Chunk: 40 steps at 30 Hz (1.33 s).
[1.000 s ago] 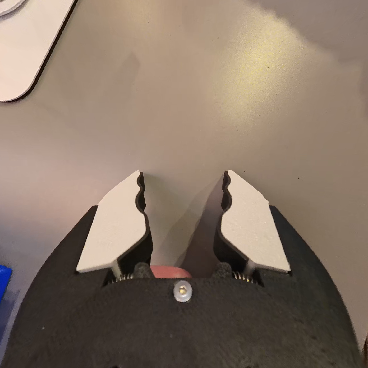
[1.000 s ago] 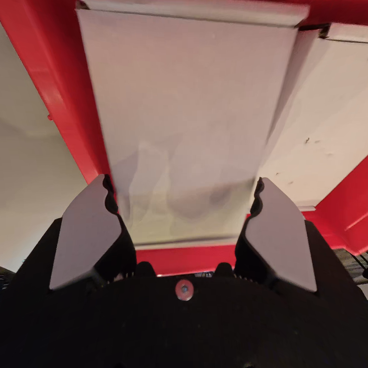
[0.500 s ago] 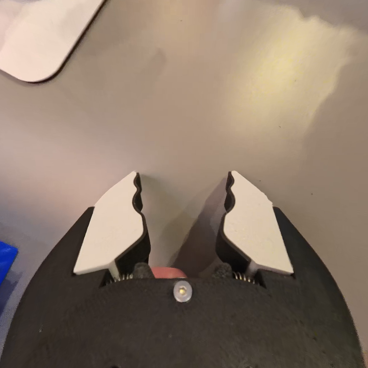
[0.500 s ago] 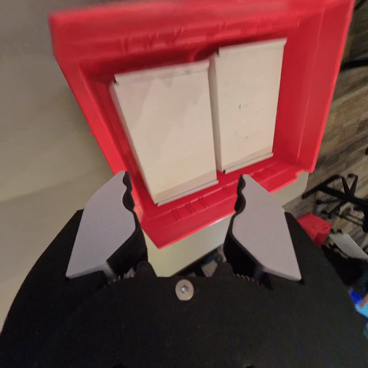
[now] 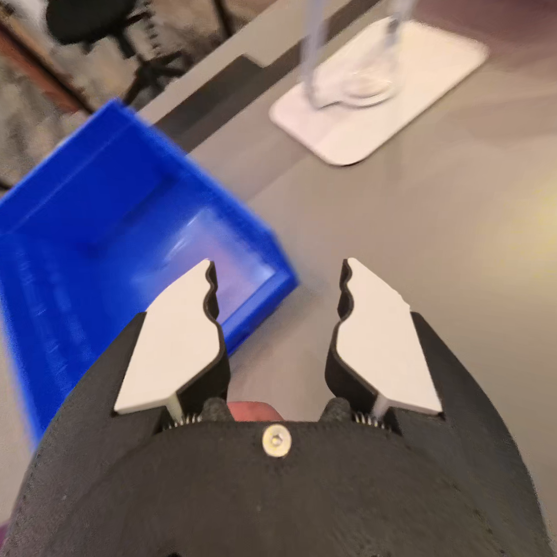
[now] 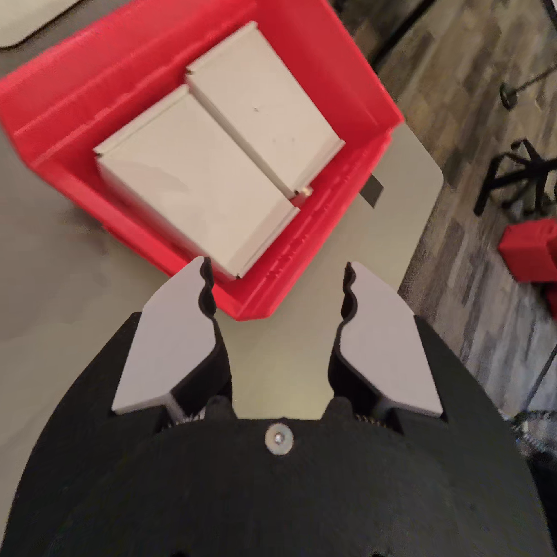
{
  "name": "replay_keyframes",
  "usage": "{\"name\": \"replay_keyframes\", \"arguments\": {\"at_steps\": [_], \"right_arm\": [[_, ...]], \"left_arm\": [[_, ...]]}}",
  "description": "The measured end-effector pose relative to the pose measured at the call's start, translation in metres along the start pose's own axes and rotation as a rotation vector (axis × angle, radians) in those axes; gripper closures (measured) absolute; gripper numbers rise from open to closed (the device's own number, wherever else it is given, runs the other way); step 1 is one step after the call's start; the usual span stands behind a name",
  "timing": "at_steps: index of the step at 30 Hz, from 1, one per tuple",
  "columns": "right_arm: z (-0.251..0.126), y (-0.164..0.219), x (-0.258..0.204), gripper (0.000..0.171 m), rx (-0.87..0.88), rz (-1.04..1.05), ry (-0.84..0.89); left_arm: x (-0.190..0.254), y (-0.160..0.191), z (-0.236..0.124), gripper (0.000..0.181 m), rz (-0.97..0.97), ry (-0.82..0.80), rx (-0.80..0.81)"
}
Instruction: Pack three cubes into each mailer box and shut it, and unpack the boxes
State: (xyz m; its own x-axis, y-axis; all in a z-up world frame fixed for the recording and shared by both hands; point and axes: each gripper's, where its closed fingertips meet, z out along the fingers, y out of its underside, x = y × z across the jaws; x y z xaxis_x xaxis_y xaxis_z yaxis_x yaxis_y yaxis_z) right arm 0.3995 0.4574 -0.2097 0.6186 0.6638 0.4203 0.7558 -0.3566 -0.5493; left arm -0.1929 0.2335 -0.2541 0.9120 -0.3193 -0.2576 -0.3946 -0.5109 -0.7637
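Observation:
In the right wrist view, two shut white mailer boxes lie side by side in a red bin (image 6: 304, 39): the nearer box (image 6: 193, 184) and the farther box (image 6: 259, 102). My right gripper (image 6: 277, 265) is open and empty, raised above the table just in front of the bin's near corner. In the left wrist view, my left gripper (image 5: 278, 262) is open and empty above the grey table. A blue bin (image 5: 99, 229) stands to its left, blurred; it looks empty inside. No cubes are in view.
A white flat stand base (image 5: 379, 93) with a pale post sits at the far right of the table in the left wrist view. The table's edge (image 6: 422, 229) runs right of the red bin; beyond it are wood floor, chair legs (image 6: 518, 177) and a red box (image 6: 530, 250). The gap from one gripper's tips to the other's is roughly 65 cm.
My right gripper pulled back and up from over the boxes; the whole red bin shows now. My left gripper swung left and tilted up, bringing the blue bin and stand base into view.

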Motion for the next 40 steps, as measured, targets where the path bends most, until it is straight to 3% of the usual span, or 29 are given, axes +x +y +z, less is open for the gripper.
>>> {"name": "replay_keyframes", "arguments": {"at_steps": [1, 7, 10, 13, 15, 17, 19, 21, 24, 26, 32, 40], "right_arm": [[0.001, 0.007, 0.007, 0.085, -0.007, 0.024, 0.029], [0.026, 0.039, 0.011, 0.087, -0.039, 0.252, -0.02], [0.04, 0.048, 0.01, 0.081, -0.069, 0.332, -0.019], [0.053, 0.049, 0.002, 0.085, -0.066, 0.434, -0.086], [0.061, 0.045, -0.006, 0.102, -0.038, 0.382, -0.118], [0.069, 0.049, -0.009, 0.114, -0.058, 0.318, -0.09], [0.075, 0.048, -0.013, 0.129, -0.064, 0.302, -0.089], [0.078, 0.045, -0.01, 0.135, -0.047, 0.315, -0.054], [0.08, 0.044, -0.006, 0.145, -0.039, 0.36, -0.067], [0.082, 0.043, -0.004, 0.151, -0.03, 0.393, -0.083], [0.085, 0.04, 0.0, 0.164, 0.025, 0.489, -0.129], [0.071, 0.05, -0.01, 0.166, 0.023, 0.497, -0.173]], "left_arm": [[-0.022, 0.008, -0.007, 0.103, -0.012, -0.062, -0.037], [-0.147, 0.054, -0.055, 0.082, -0.277, -0.428, -0.069], [-0.175, 0.089, -0.054, 0.078, -0.355, -0.465, -0.158], [-0.178, 0.106, -0.037, 0.089, -0.408, -0.42, -0.193], [-0.175, 0.118, -0.023, 0.098, -0.434, -0.375, -0.25], [-0.169, 0.124, -0.011, 0.119, -0.423, -0.328, -0.294], [-0.174, 0.128, -0.002, 0.125, -0.393, -0.354, -0.309], [-0.181, 0.125, 0.003, 0.136, -0.399, -0.377, -0.277], [-0.185, 0.123, 0.01, 0.138, -0.414, -0.35, -0.288], [-0.186, 0.121, 0.014, 0.168, -0.393, -0.35, -0.27], [-0.18, 0.119, 0.018, 0.176, -0.497, -0.254, -0.218], [-0.164, 0.122, 0.008, 0.177, -0.488, -0.206, -0.205]]}}
